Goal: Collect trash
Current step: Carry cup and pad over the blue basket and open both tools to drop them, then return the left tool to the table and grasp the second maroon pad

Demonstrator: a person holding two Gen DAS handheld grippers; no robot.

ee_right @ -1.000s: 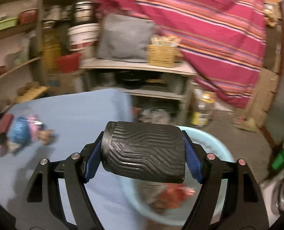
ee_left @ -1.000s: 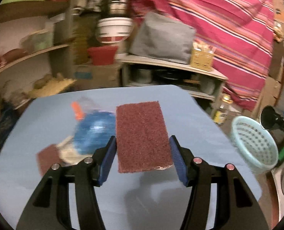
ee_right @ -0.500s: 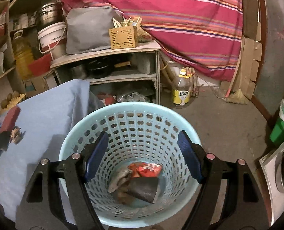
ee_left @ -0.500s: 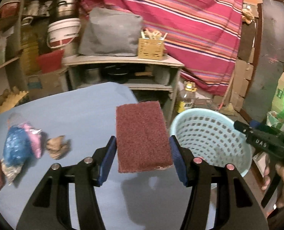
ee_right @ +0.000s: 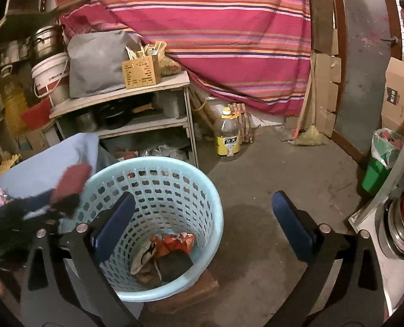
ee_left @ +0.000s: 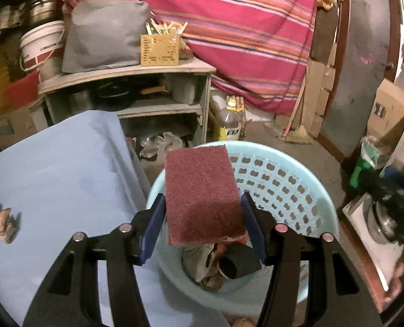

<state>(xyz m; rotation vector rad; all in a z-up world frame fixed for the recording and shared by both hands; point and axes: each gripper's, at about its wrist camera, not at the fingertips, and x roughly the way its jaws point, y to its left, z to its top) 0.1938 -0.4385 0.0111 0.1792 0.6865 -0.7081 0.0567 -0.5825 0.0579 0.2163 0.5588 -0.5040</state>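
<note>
Pad over the bin, ready to drop.

My left gripper [ee_left: 203, 226] clenches the maroon scouring pad [ee_left: 203, 197] above the blue basket [ee_left: 297, 174]'s near rim, beside the table [ee_left: 52, 169]; my right gripper [ee_right: 202, 220] hangs spread and empty. Letting go here, I judge the pad could clip the rim and fall to the floor.

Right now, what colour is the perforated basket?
Light blue basket, clearest in the right wrist view.

Striped cloth [ee_right: 229, 27] behind shelf unit [ee_right: 125, 103]; oil bottle [ee_right: 228, 136], perhaps broom [ee_right: 309, 133], on floor.
</note>
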